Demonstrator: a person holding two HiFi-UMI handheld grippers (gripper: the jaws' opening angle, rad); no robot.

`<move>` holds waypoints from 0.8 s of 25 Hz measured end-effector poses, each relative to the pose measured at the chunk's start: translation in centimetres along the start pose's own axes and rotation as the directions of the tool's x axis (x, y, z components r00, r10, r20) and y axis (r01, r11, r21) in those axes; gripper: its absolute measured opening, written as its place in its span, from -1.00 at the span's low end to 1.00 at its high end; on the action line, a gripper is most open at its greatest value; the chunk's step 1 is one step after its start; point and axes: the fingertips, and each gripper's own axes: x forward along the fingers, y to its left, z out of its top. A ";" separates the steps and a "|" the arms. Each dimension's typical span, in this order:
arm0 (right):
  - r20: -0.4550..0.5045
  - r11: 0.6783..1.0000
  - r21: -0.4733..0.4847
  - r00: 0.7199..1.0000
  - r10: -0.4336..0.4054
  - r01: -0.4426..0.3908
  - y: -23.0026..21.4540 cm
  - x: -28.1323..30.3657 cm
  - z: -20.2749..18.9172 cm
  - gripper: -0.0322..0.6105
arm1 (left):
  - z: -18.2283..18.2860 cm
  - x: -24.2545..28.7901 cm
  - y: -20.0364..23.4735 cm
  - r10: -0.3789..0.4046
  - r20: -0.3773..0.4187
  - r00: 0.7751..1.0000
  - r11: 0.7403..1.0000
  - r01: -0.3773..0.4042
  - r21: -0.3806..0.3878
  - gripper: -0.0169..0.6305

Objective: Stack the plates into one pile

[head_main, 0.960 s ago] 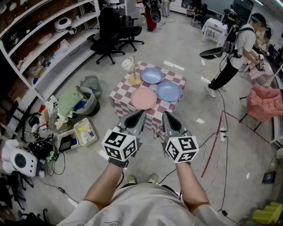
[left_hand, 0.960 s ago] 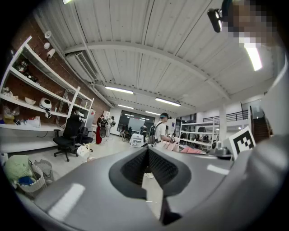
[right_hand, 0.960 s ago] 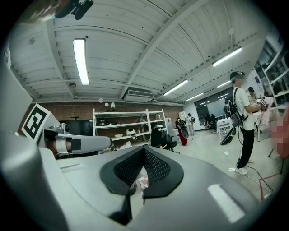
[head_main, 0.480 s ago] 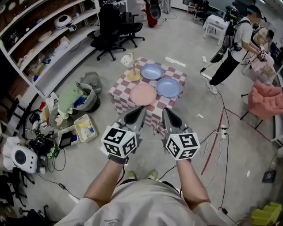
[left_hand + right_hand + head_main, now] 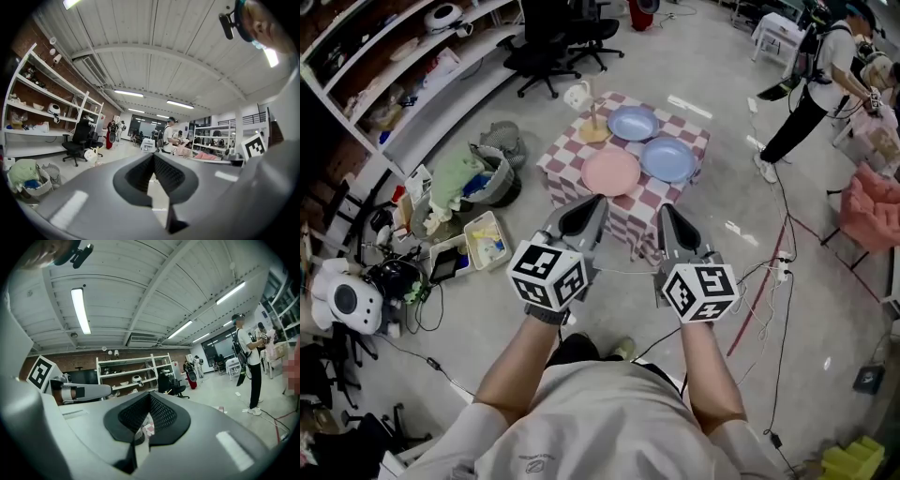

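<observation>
Glossy pink plate [image 5: 611,172], near blue plate [image 5: 667,159] and far blue plate [image 5: 634,123] lie unstacked; we hold left gripper [image 5: 584,210] and right gripper [image 5: 671,219], jaws pressed together, empty.

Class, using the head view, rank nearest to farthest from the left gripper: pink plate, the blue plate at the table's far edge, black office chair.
1. Pink plate, table's near side, just ahead of the left gripper.
2. Far blue plate, table's back edge.
3. Black office chair, on the floor beyond the table, near the shelves.
</observation>
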 end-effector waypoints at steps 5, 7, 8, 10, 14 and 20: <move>-0.001 1.000 0.014 1.000 -0.004 0.004 -1.4 0.8 -0.4 -0.88 | -0.3 1.1 0.3 0.007 -0.004 1.000 1.000 -0.007 0.015 -0.93; -0.009 1.000 0.023 1.000 -0.011 0.011 -1.8 1.3 -0.8 -0.88 | -0.5 1.6 0.7 0.006 -0.008 1.000 1.000 -0.005 0.015 -0.93; -0.014 1.000 0.026 1.000 -0.013 0.013 -2.0 1.7 -1.0 -0.88 | -0.7 1.8 1.0 0.005 -0.010 1.000 1.000 -0.005 0.014 -0.93; -0.024 0.999 0.028 1.000 -0.017 0.018 -2.3 2.5 -1.6 -0.88 | -1.1 2.5 1.7 0.003 -0.014 1.000 1.000 -0.003 0.012 -0.93; -0.045 0.999 0.021 0.999 -0.024 0.025 -2.7 5.1 -2.2 -0.88 | -1.2 4.2 3.7 -0.007 -0.013 1.000 1.000 0.007 0.012 -0.93; -0.074 0.999 0.009 0.997 -0.036 0.037 -3.3 10.9 -3.2 -0.88 | -1.6 7.8 8.5 -0.014 -0.028 1.000 1.000 0.015 0.020 -0.93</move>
